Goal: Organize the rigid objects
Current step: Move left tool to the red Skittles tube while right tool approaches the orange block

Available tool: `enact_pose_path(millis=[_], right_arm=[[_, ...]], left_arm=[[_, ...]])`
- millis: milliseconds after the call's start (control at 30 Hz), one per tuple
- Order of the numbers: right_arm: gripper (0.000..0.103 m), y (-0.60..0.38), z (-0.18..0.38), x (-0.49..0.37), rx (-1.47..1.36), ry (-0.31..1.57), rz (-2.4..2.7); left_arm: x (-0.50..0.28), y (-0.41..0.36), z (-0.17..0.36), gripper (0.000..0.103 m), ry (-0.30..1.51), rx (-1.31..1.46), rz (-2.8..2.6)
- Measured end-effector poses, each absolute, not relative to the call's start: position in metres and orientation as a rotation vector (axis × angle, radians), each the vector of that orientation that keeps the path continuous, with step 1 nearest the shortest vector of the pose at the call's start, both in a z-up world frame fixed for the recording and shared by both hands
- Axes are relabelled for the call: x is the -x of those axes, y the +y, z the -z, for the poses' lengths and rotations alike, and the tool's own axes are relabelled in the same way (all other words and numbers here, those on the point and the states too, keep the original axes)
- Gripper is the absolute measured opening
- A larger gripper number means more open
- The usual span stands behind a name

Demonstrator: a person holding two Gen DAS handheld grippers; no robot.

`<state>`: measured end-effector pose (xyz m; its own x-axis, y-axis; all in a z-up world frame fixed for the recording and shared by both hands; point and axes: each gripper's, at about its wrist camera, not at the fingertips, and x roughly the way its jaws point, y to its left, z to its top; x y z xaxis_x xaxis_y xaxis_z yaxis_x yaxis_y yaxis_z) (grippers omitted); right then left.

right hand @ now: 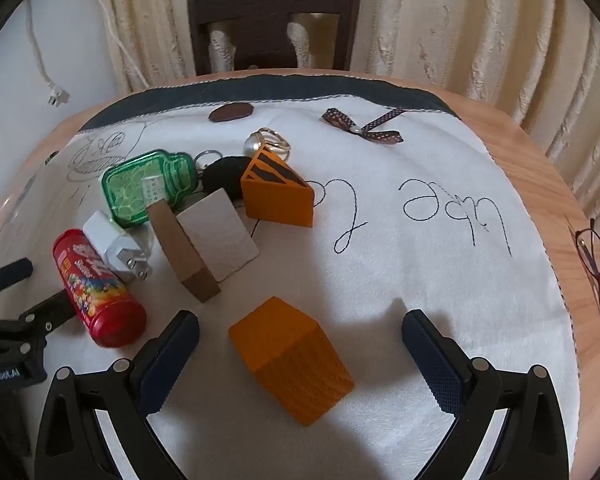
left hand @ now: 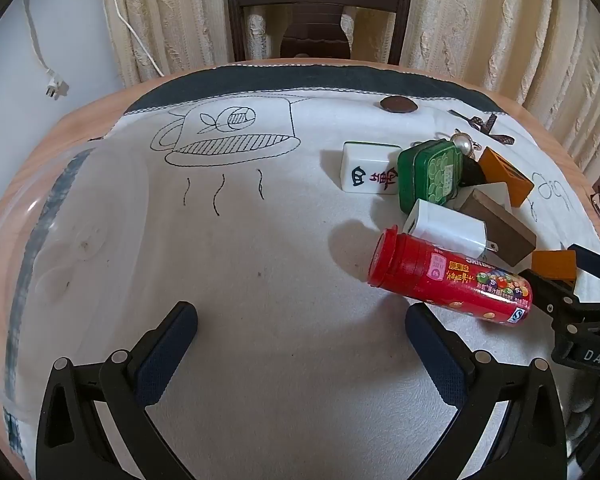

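My right gripper (right hand: 300,354) is spread around the orange wooden block (right hand: 290,360); off-centre closing may twist it away. My left gripper (left hand: 300,346) is spread, empty.

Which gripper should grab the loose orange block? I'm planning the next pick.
Right. The right gripper is open with the orange block between its fingers; the left gripper is open over bare cloth.

Red candy tube (left hand: 450,278) beside spread left gripper (left hand: 300,322)
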<state>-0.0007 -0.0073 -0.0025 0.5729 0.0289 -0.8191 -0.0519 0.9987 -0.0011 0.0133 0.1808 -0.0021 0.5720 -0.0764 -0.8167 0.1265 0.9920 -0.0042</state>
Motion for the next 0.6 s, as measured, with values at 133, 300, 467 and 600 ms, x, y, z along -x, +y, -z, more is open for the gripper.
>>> enact_pose_path(millis=[133, 300, 467, 600], right_arm=[[0.103, -0.007, 0.001, 0.004, 0.046, 0.959, -0.103], [0.103, -0.019, -0.003, 0.007, -0.027, 0.936, -0.106], [0.103, -0.029, -0.005, 0.009, -0.100, 0.913, -0.099], [0.103, -0.034, -0.007, 0.011, -0.131, 0.890, -0.104]], left_arm=[[-0.009, 0.179, -0.001, 0.103, 0.955, -0.064, 0.162], [0.003, 0.172, -0.011, 0.103, 0.924, -0.090, 0.222], [0.011, 0.163, -0.023, 0.103, 0.890, -0.117, 0.262], [0.017, 0.151, -0.028, 0.103, 0.867, -0.131, 0.308]])
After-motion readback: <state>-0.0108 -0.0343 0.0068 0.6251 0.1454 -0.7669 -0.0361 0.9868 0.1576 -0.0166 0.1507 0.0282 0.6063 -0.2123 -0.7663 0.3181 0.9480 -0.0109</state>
